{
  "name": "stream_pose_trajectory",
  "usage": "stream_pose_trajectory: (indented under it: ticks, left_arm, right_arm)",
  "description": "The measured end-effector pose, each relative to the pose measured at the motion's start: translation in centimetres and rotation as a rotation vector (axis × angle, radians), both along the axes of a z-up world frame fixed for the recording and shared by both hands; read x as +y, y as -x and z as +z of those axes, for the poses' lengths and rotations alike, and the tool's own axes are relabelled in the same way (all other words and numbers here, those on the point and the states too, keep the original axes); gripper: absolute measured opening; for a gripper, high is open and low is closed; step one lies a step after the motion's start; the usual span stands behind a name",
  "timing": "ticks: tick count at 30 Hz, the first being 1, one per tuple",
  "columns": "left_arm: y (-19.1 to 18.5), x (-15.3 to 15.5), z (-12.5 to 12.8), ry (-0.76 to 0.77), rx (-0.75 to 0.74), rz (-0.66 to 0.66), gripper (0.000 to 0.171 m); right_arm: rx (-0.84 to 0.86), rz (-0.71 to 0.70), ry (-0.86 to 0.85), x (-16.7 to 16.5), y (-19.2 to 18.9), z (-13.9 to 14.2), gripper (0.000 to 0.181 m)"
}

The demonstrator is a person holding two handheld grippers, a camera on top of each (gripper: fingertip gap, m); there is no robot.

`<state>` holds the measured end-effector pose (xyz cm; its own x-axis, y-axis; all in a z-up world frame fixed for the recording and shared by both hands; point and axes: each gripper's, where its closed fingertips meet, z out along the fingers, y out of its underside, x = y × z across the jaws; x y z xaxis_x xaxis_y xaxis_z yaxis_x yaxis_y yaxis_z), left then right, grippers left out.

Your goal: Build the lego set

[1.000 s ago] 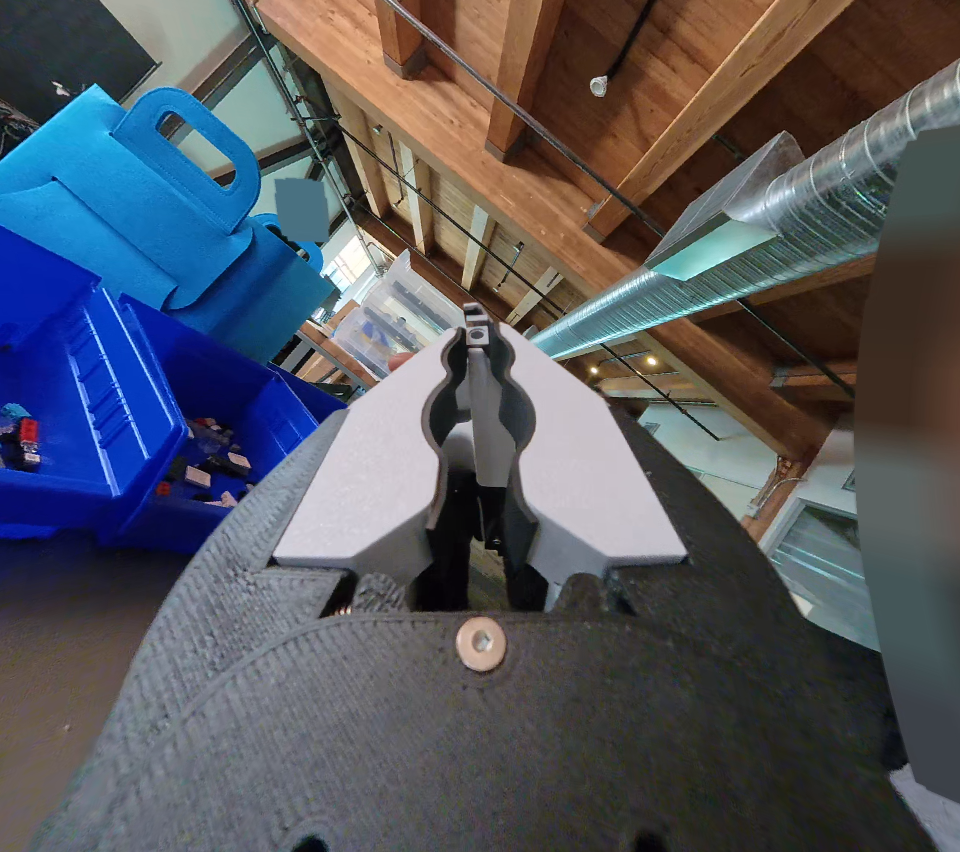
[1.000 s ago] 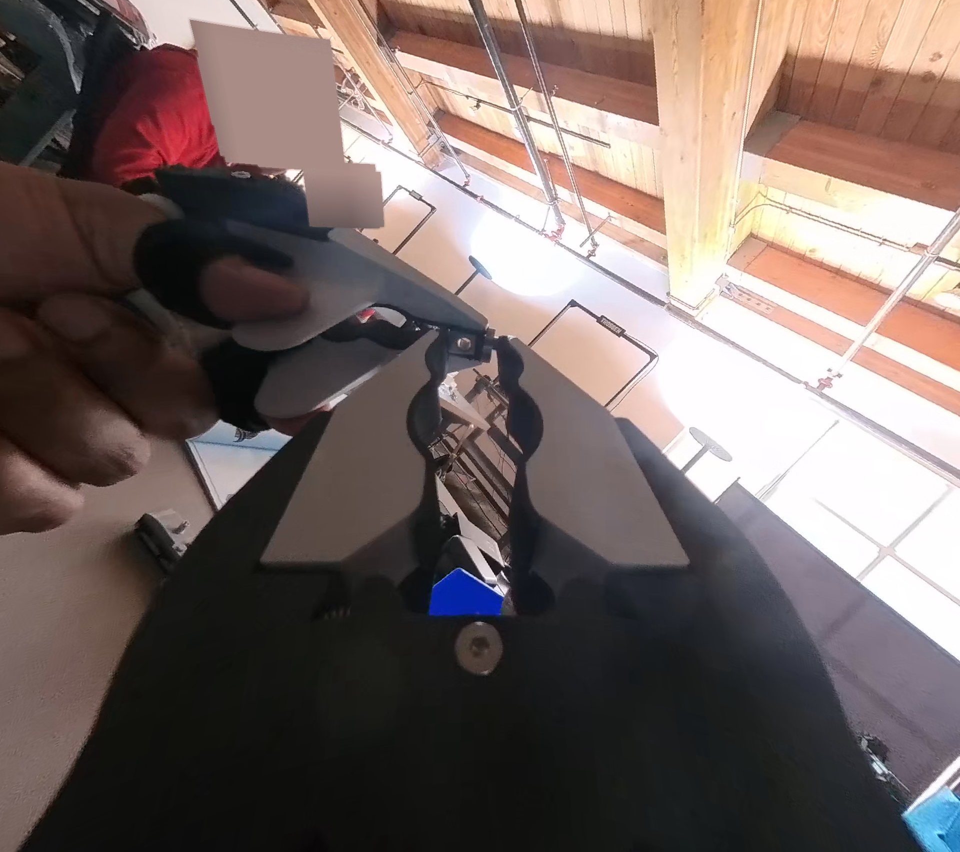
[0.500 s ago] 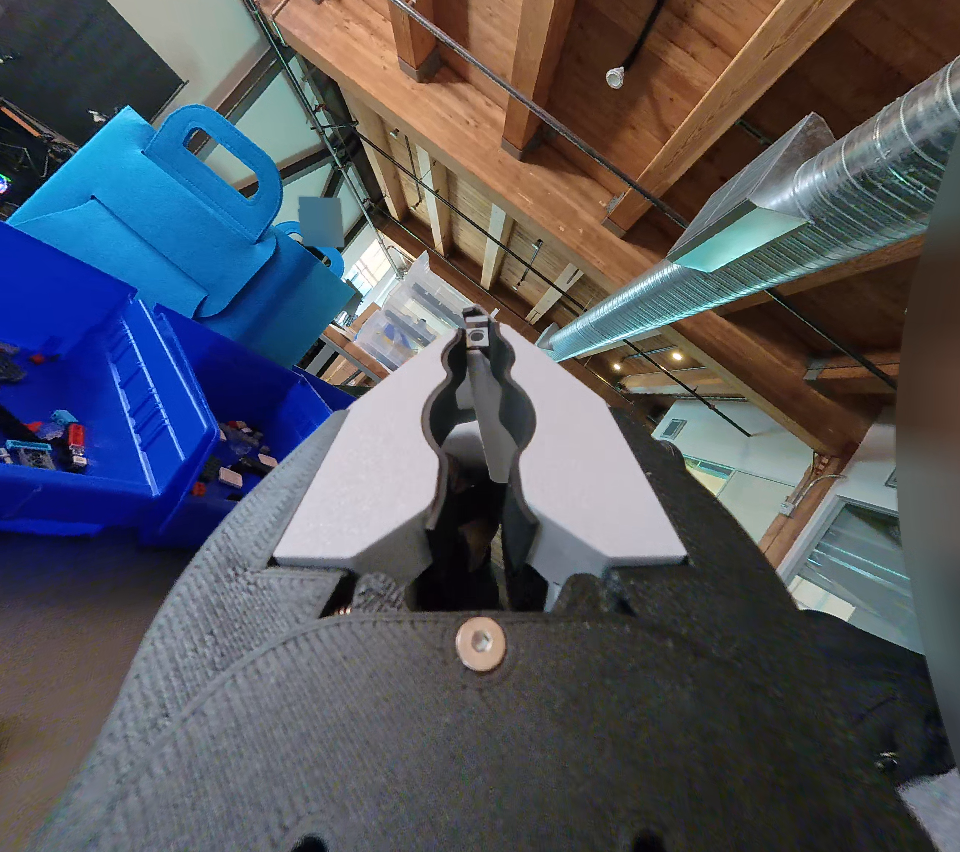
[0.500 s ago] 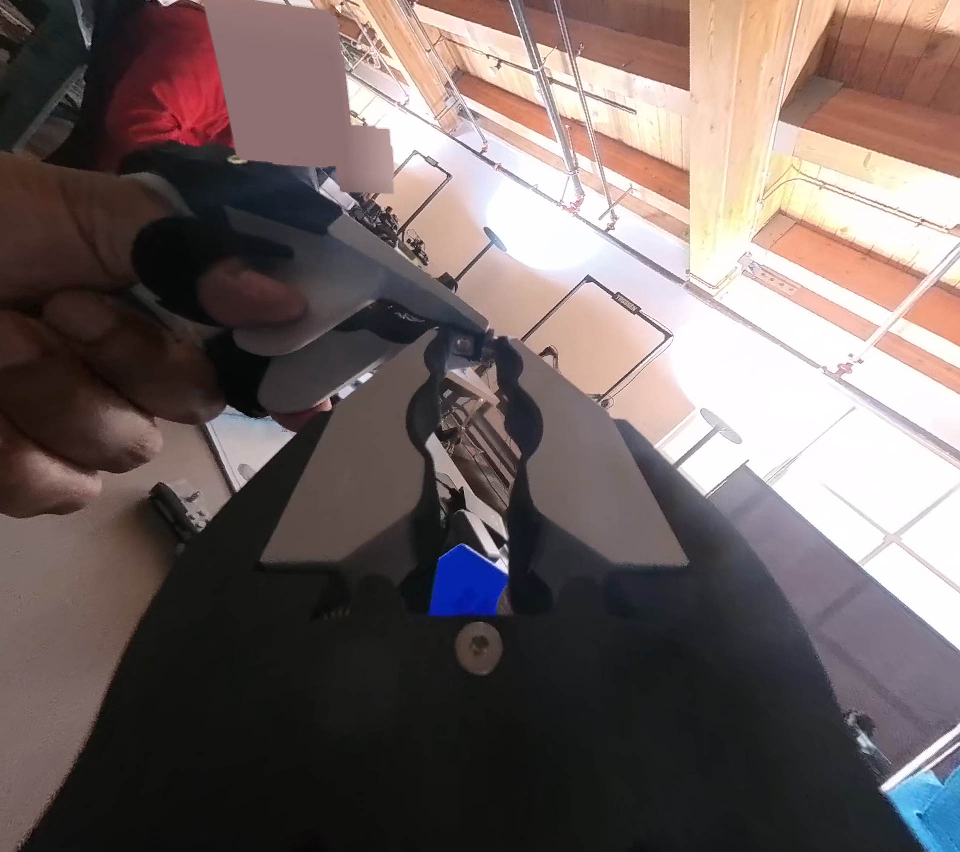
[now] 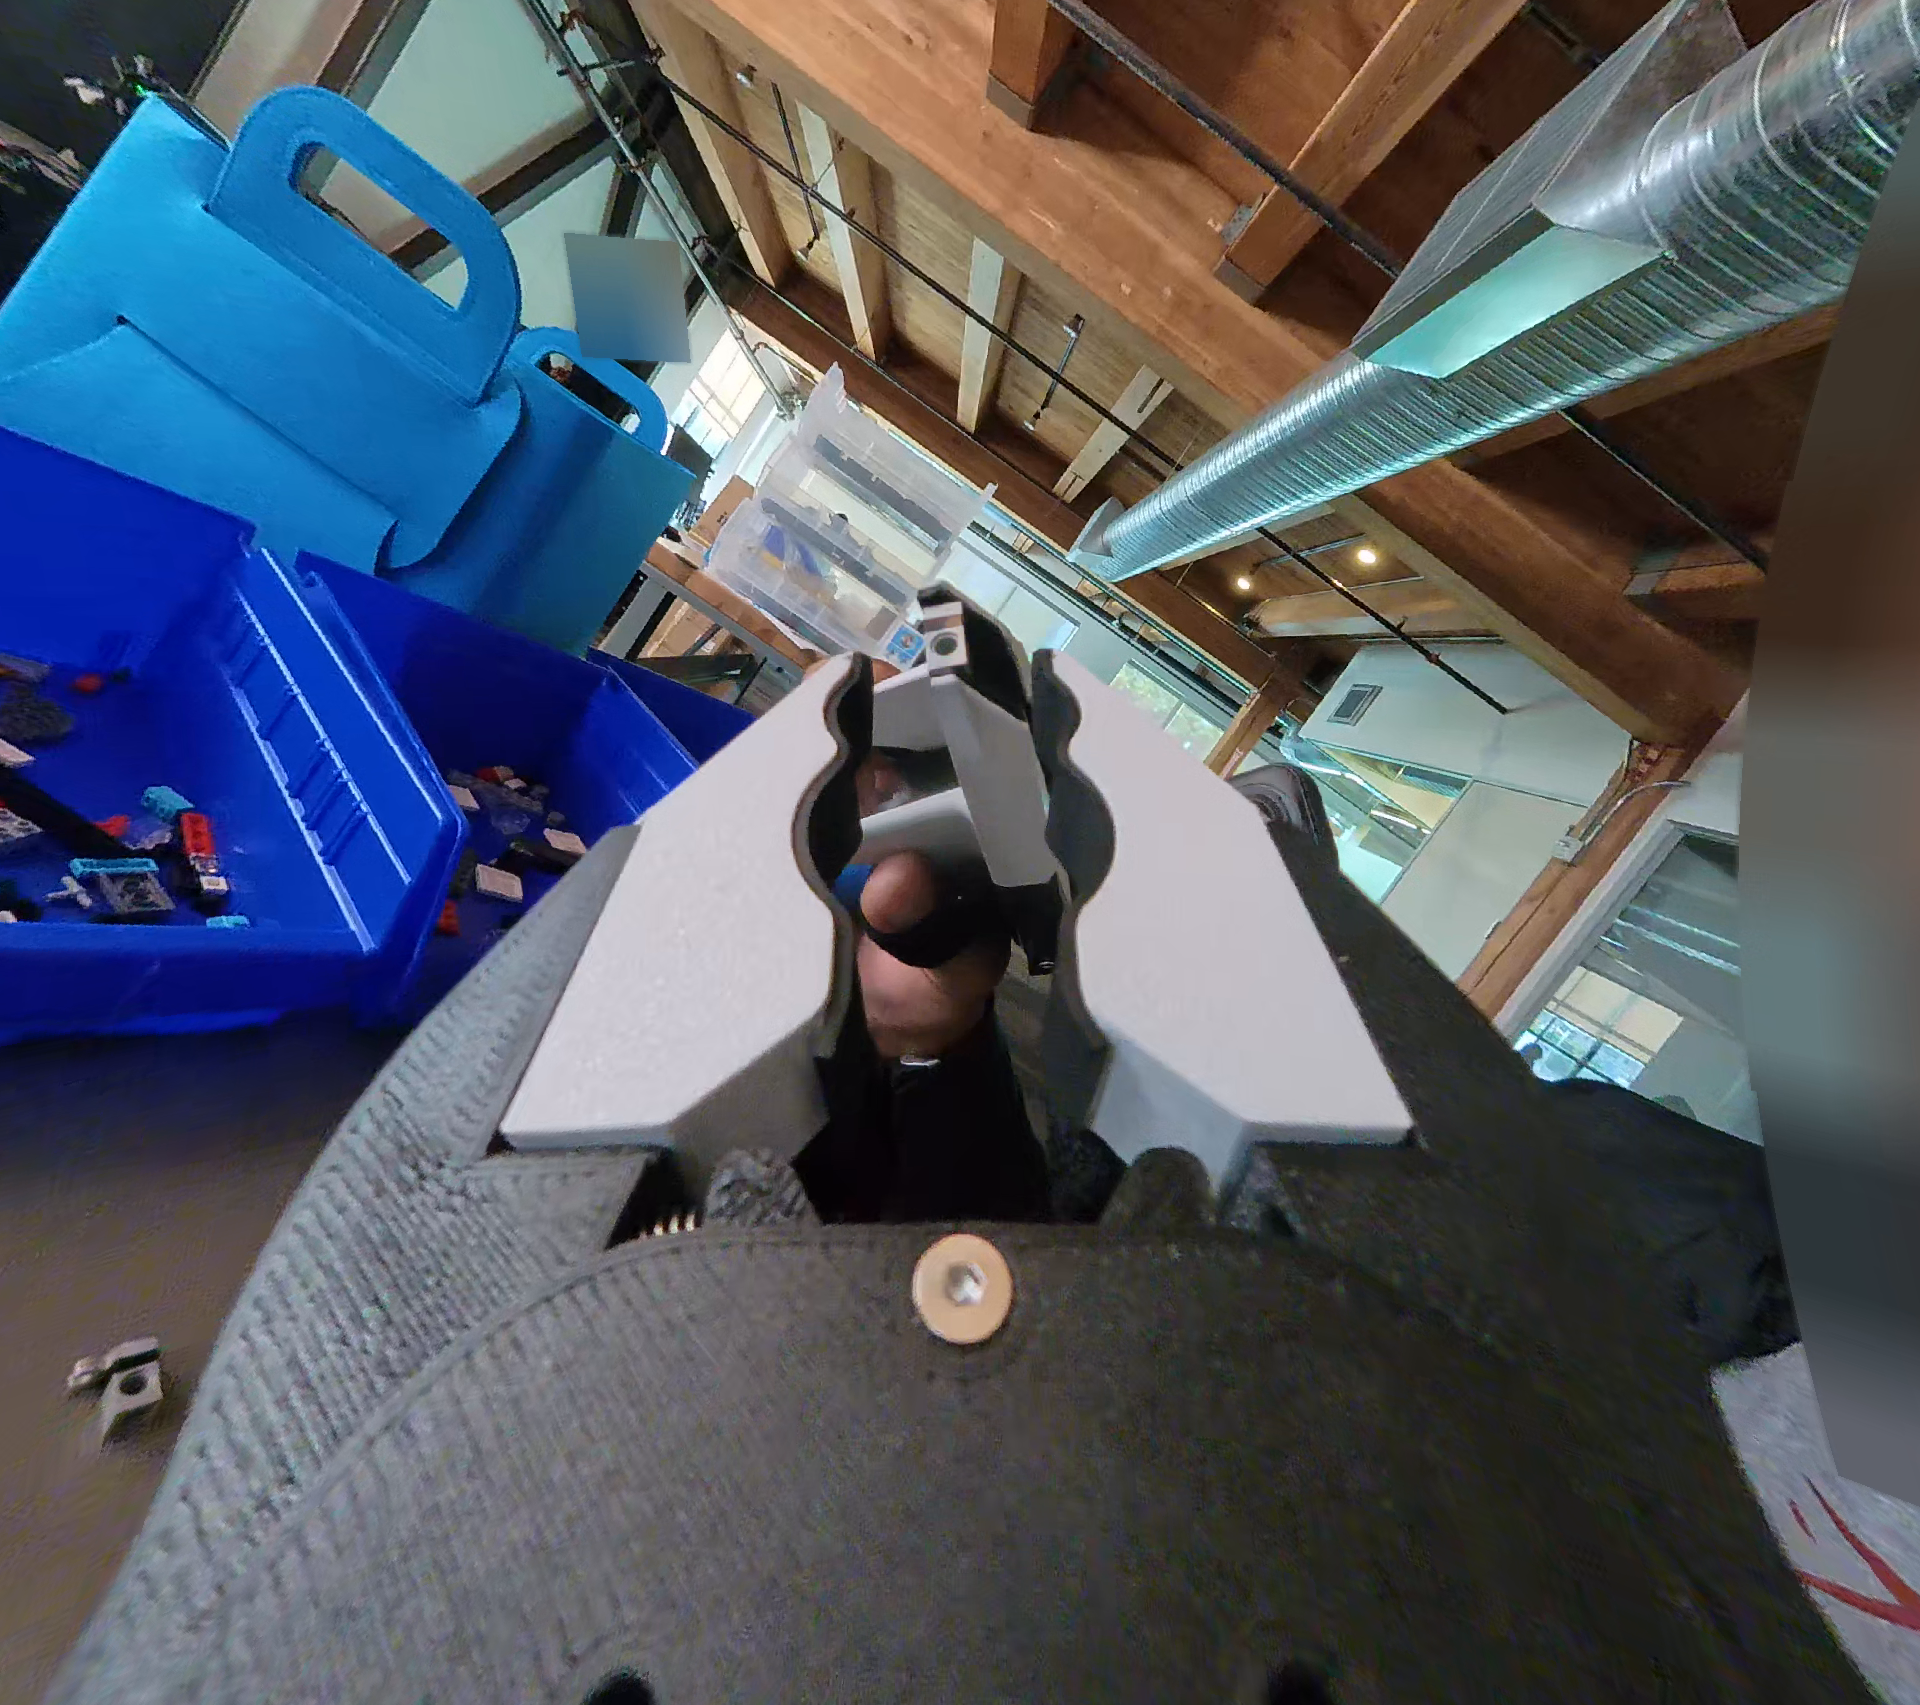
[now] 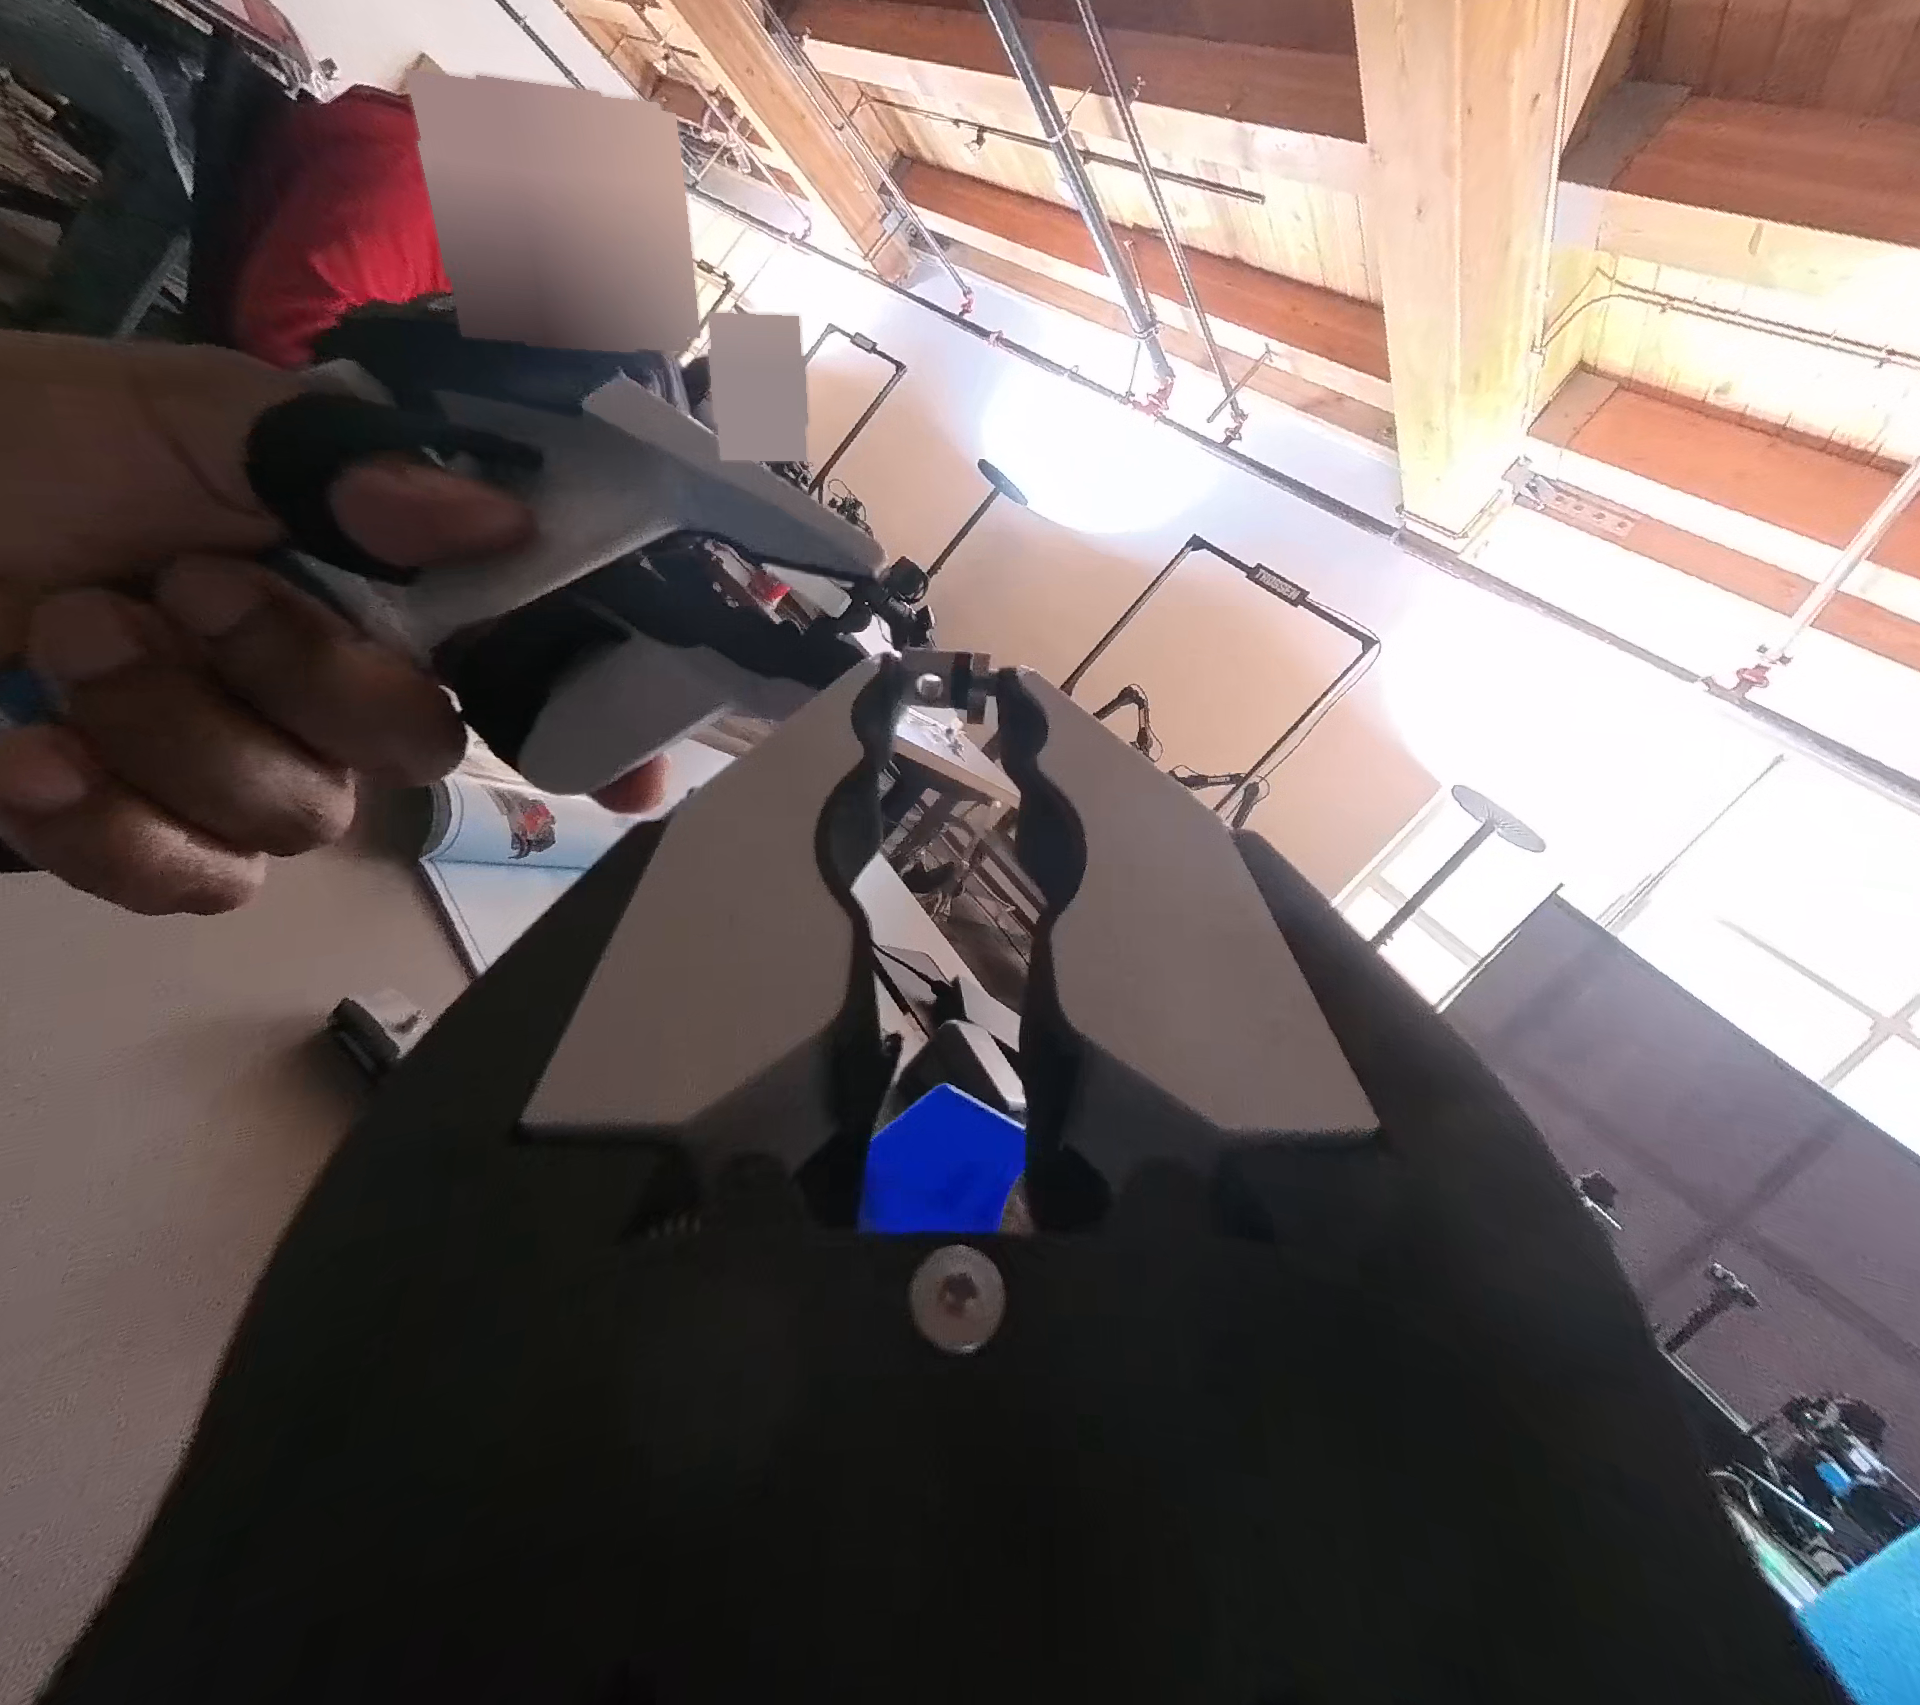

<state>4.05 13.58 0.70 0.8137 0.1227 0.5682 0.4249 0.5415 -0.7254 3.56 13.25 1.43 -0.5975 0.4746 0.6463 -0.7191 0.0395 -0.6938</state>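
Observation:
My right gripper (image 6: 948, 681) is shut on a small grey lego piece (image 6: 932, 685) with a black pin on one side and holds it up in the air. My left gripper (image 5: 945, 673) is open, its jaws standing on either side of the same piece (image 5: 943, 632) without touching it. In the left wrist view, one of the right gripper's fingers (image 5: 992, 782) and a hand show through the gap. In the right wrist view, the left gripper (image 6: 878, 616) comes in from the left in a hand, its tips just above and left of the piece.
Two dark blue bins (image 5: 343, 834) with loose lego pieces stand at the left, with light blue felt bags (image 5: 260, 367) behind them. A small grey piece (image 5: 120, 1369) lies on the table. An instruction booklet (image 6: 499, 824) lies farther back. A person in red (image 6: 332, 221) is behind. My left and right fingertips are right by each other.
My left gripper's jaws have opened away from the piece, which now stays in the right gripper alone. Both views have swung a little.

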Motion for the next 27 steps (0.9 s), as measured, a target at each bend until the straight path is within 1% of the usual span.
stream_pose_trajectory:
  ticks: [5,6,8,11,15,18,22,27]
  left_arm:
    - [-0.3,0.7,-0.3,0.033,-0.008,-0.032,0.027]
    - [-0.4,0.7,-0.3,0.028,-0.006,-0.038,0.024]
    - [-0.6,0.6,0.0,0.014,0.005,-0.039,0.008]
    - [-0.7,0.5,0.0,0.025,0.026,-0.03,0.008]
    - [-0.9,0.5,0.2,0.034,0.043,-0.025,0.008]
    - [-1.3,0.9,0.1,0.062,0.052,-0.036,0.008]
    - [-1.5,1.0,0.1,0.105,0.076,-0.027,0.008]
    - [-1.6,1.0,0.1,0.17,0.11,0.023,0.008]
  right_arm:
    - [0.032,0.016,-0.01,-0.5,-0.6,-0.2,0.019]
    - [0.035,0.021,-0.011,-0.6,-0.7,-0.2,0.019]
    - [0.044,0.029,-0.018,-0.8,-1.0,-0.3,0.02]
    - [0.062,0.025,-0.018,-0.9,-1.1,-0.3,0.021]
    - [0.098,0.008,0.002,-0.6,-1.3,0.2,0.03]
    - [0.119,0.006,-0.003,-0.6,-1.6,0.2,0.029]
    - [0.139,0.012,-0.016,-0.8,-2.1,0.1,0.021]
    - [0.123,0.029,-0.02,-0.9,-2.2,0.2,0.02]
